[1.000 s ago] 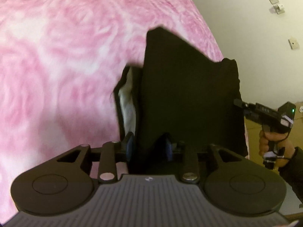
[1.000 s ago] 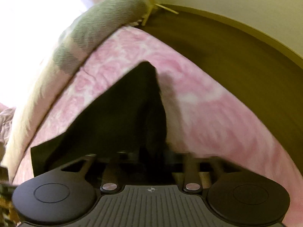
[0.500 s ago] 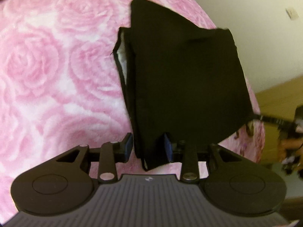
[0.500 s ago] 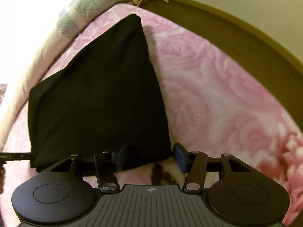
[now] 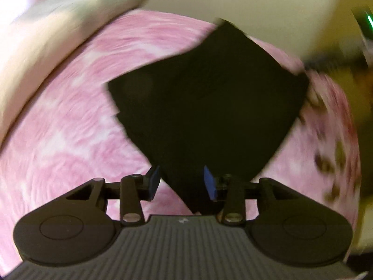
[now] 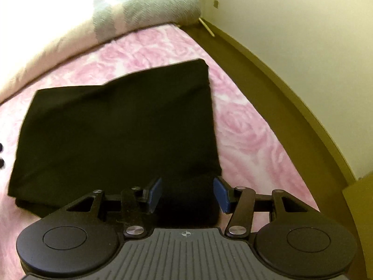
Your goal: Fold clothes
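Both grippers, left gripper and right gripper, are hanging with jaws parted, the left's just widening, over the folded black garment; a snagged corner could undo the fold.

The left wrist view was smeared with motion blur, and the pink blanket streaked. The right view was sharper, with window glare blowing out its upper left and fisheye bending at the edges.

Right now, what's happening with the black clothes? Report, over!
Left gripper jaws just opened, apart around one corner. Right gripper open, off the cloth. Black garment folded, flat on pink rose blanket. Nothing in the way.
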Motion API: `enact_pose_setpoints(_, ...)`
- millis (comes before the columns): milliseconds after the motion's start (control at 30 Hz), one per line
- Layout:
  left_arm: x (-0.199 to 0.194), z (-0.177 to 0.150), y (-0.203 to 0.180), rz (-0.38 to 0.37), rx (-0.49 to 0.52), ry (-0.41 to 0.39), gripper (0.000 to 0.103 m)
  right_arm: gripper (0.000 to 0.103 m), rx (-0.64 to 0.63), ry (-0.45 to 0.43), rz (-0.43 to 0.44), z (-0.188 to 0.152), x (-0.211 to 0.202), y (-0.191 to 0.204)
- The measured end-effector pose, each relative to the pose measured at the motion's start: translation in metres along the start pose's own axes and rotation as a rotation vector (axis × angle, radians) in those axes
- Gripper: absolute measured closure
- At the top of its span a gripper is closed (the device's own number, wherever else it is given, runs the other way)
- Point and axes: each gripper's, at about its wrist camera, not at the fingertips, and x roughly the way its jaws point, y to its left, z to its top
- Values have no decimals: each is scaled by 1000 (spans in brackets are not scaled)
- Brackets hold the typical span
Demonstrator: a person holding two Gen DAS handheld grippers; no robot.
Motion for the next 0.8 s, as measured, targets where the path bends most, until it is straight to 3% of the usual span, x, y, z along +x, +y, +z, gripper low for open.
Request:
enact_pose_setpoints(67,5,6,-7,-16,45,-29,67,50,-17,-43,17,0,-6,5)
enact_pose_setpoints(133,13,20,-3,-13,43,-63,67,50,-7,-82,99,7,-7,12)
enact_pose_setpoints(233,25,48,20,16,2,-118,68,50,-25,-87,248,21,11,25)
enact_pose_setpoints(333,48,74,50,40,-71,-114,70,50,-60,-54,323,28,39,35)
enact_pose_setpoints(467,87,82,84,40,-179,-40,67,51,-103,92,329,10,79,36)
enact_pose_setpoints(600,99,74,102,-13,-269,-47,62,51,-199,39,317,-24,62,27)
enact_pose_setpoints(800,107,80,100,29,-263,-35,62,51,-132,20,307,-46,44,12)
